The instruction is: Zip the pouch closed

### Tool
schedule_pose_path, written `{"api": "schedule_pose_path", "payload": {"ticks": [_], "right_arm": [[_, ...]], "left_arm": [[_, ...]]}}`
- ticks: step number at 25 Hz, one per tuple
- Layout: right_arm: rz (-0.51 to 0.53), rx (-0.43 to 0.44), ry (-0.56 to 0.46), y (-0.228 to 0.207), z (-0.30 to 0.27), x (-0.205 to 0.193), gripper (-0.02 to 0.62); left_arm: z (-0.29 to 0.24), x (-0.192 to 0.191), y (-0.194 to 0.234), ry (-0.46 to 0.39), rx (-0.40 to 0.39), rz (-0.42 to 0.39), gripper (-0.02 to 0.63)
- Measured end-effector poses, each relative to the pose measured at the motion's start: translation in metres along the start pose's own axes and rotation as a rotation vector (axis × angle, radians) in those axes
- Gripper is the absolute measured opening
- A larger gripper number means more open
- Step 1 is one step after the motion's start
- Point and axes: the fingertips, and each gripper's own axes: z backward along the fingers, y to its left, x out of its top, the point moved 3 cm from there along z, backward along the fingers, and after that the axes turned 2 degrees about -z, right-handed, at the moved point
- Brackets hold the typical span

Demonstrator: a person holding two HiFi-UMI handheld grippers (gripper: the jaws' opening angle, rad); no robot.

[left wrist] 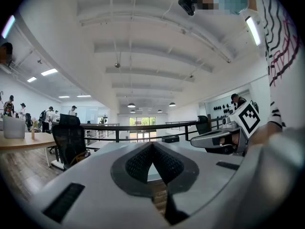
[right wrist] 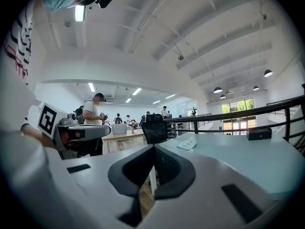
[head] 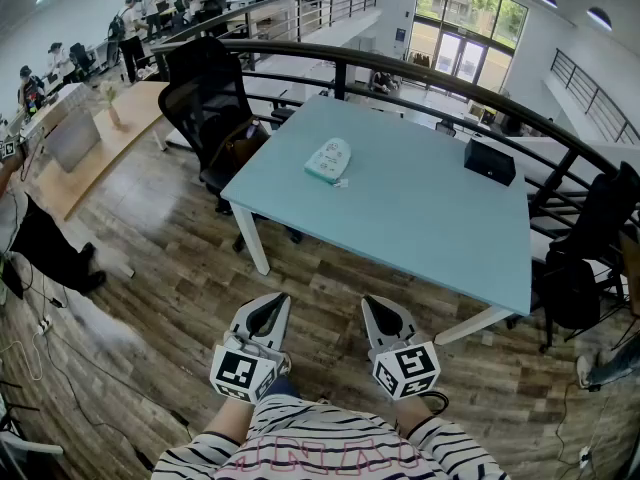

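While both grippers hang over the wood-plank floor (head: 150, 268), short of the near edge of the pale blue square surface (head: 420, 228), neither touches anything on it. The left gripper (head: 272, 306) has its jaws pressed together with nothing between them, as the left gripper view shows where the dark pads meet at a point (left wrist: 152, 149). The right gripper (head: 380, 308) is likewise closed and empty (right wrist: 153, 149). The small pale green and white fabric pouch (head: 328, 160) lies flat on the surface near its left edge, toward the far left corner, well apart from both grippers; the right gripper view catches it low on the blue top (right wrist: 187, 143). Its zip is too small to make out, so it may be open or closed. A small black rectangular box (head: 489, 161) sits near the far right corner, well apart from the pouch. A black mesh office chair (head: 205, 98) stands just beside the left edge.
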Motion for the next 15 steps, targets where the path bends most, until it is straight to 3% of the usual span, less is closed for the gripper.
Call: {"api": "schedule_pose_path", "payload": {"ticks": [5, 9, 11, 12, 13, 15], "right_arm": [[-0.074, 0.032, -0.027, -0.009, -0.014, 0.002, 0.028], [-0.081, 0.007, -0.016, -0.022, -0.035, -0.001, 0.031], [-0.089, -0.009, -0.014, -0.028, -0.048, 0.0, 0.036], [-0.094, -0.015, -0.012, -0.03, -0.056, 0.001, 0.071], [-0.099, -0.018, -0.008, -0.032, -0.064, 0.002, 0.125], [-0.112, -0.026, -0.003, -0.036, -0.082, 0.004, 0.137]], "left_arm": [[-0.017, -0.005, 0.012, -0.001, 0.001, 0.027, 0.025], [-0.041, -0.012, 0.028, 0.018, -0.023, 0.047, 0.034], [-0.053, -0.015, 0.039, 0.031, -0.044, 0.054, 0.111], [-0.059, -0.016, 0.045, 0.037, -0.054, 0.06, 0.158], [-0.066, -0.018, 0.052, 0.044, -0.062, 0.065, 0.16], [-0.079, -0.021, 0.068, 0.057, -0.074, 0.069, 0.16]]}}
